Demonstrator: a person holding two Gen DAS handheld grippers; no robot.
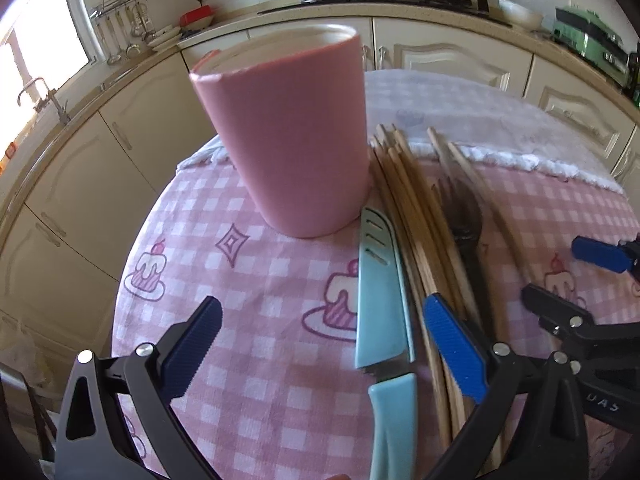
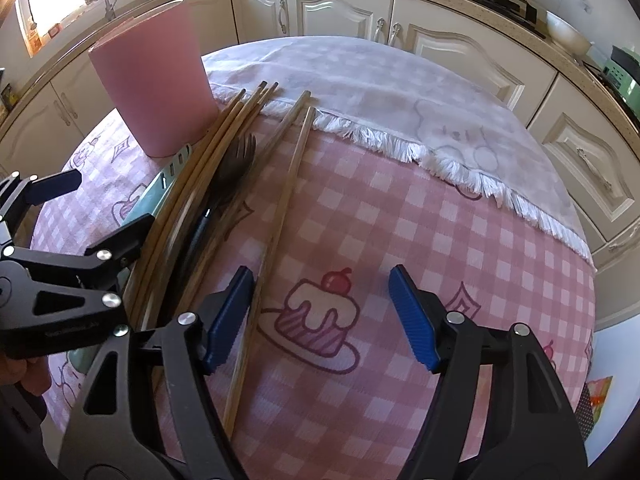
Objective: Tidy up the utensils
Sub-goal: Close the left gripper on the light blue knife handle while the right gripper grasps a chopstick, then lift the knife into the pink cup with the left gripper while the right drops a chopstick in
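Note:
A tall pink cup (image 1: 296, 132) stands upright on the pink checked tablecloth (image 1: 260, 392); it also shows in the right wrist view (image 2: 154, 80). To its right lie a light blue knife (image 1: 380, 300), a bundle of wooden chopsticks (image 1: 412, 216) and a dark fork (image 1: 466, 220). My left gripper (image 1: 324, 348) is open and empty, its jaws either side of the knife. My right gripper (image 2: 324, 316) is open and empty over the cloth, its left finger (image 2: 230, 316) beside two separate chopsticks (image 2: 280, 208). The fork (image 2: 236, 156) lies among the chopstick bundle (image 2: 208, 160).
A pale fringed cloth (image 2: 400, 92) covers the far part of the round table. Cream kitchen cabinets (image 2: 340, 12) and a counter curve around behind. A sink tap (image 1: 40, 92) stands at the left by the window. Each gripper shows in the other's view, close together.

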